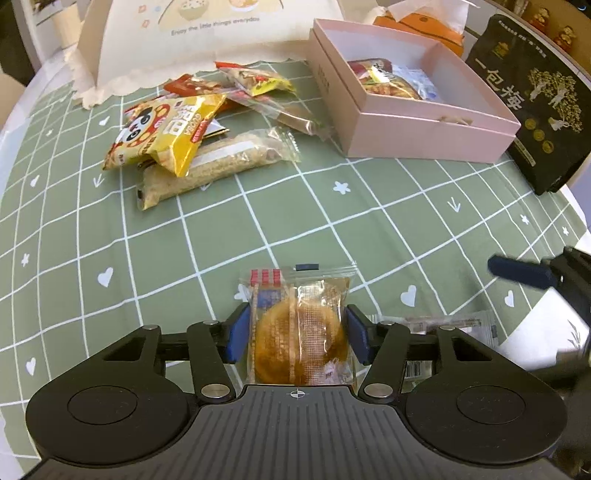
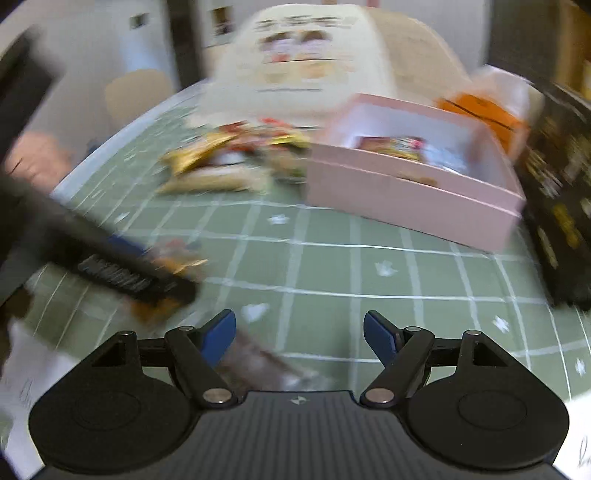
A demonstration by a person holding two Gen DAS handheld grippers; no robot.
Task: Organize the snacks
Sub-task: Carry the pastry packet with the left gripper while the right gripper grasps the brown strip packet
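Note:
My left gripper [image 1: 297,334] is shut on a clear-wrapped round brown pastry [image 1: 301,332], held above the green checked tablecloth. A pile of snack packets [image 1: 192,133] lies at the back left, with a yellow panda bag on top. An open pink box [image 1: 413,92] at the back right holds a few packets. My right gripper [image 2: 299,334] is open and empty above the cloth; its view is blurred. The pink box [image 2: 410,192] and the snack pile [image 2: 229,158] show ahead of it. The left gripper with the pastry [image 2: 122,269] shows at its left.
A black carton with gold print [image 1: 535,103] stands right of the pink box. A cream paper bag [image 1: 207,33] and an orange tissue holder [image 1: 421,22] stand at the back. A clear packet [image 1: 443,325] lies on the cloth beside the left gripper. The table's edge curves at the right.

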